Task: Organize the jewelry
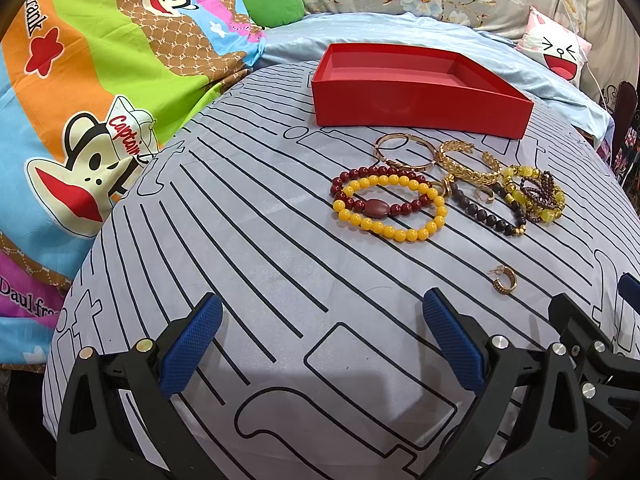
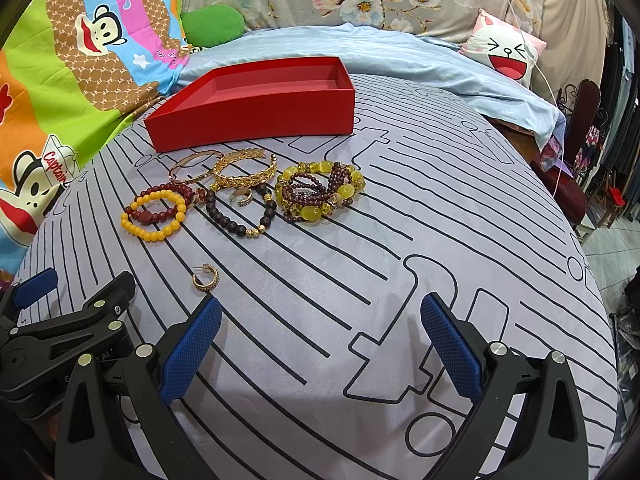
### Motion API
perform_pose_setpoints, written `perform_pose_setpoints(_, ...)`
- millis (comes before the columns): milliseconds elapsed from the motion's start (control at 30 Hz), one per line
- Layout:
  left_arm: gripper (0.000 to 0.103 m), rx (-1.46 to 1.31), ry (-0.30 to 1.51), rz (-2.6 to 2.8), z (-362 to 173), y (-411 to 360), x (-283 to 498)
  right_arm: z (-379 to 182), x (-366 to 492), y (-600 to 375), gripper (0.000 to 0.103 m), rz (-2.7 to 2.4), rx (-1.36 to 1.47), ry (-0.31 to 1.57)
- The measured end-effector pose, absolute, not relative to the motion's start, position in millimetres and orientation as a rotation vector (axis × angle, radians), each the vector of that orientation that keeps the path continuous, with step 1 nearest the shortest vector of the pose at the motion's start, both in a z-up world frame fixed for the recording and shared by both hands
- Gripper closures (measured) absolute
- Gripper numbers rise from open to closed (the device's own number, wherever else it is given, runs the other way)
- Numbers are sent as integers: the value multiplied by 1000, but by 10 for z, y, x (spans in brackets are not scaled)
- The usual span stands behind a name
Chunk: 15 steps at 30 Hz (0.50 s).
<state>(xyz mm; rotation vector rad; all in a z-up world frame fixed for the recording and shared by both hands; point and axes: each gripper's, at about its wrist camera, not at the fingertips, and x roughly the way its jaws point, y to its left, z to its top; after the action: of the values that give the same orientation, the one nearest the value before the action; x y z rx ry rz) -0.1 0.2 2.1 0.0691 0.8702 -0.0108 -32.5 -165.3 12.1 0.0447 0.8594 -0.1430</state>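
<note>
- The red box (image 1: 420,92) sits open and empty at the far side of the striped bedspread (image 1: 260,248), with its long front wall facing the jewelry. It looks set there as the container the pieces should go into.
- The jewelry lies in a loose cluster just in front of the box, none of it inside yet, so the sorting has not begun.
- A yellow bead bracelet (image 1: 390,208) overlaps a dark red bead bracelet (image 1: 376,190) at the left of the cluster.
- Behind them, nearest the box, lie a thin gold bangle (image 1: 404,150) and a gold leaf cuff (image 1: 468,162).
- A black bead bracelet (image 2: 240,216) curves in the middle, and a tangle of yellow and purple beads (image 2: 320,192) sits to the right.
- One gold hoop earring (image 2: 206,278) lies apart from the rest, closest to both tools and probably the easiest first pick.
- The left gripper (image 1: 322,344) hovers low over the bedspread, its fingers spread wide and holding nothing.
- The right gripper (image 2: 320,346) is just beside it, fingers likewise wide and empty, with the earring near its left finger.
</note>
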Motion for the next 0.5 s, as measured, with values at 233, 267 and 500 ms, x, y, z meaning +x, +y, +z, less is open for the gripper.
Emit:
perform_pose_setpoints(233,7,70,871,-11,32,4,2,118,-323,-1653,7,-143,45,859)
perform_pose_setpoints(267,7,70,870,-11,30,2,2,117,-322,-1653,7,-142,46,859)
perform_pose_setpoints(500,7,71,870,-10,36,3,2,117,-322,-1656,7,-142,46,859)
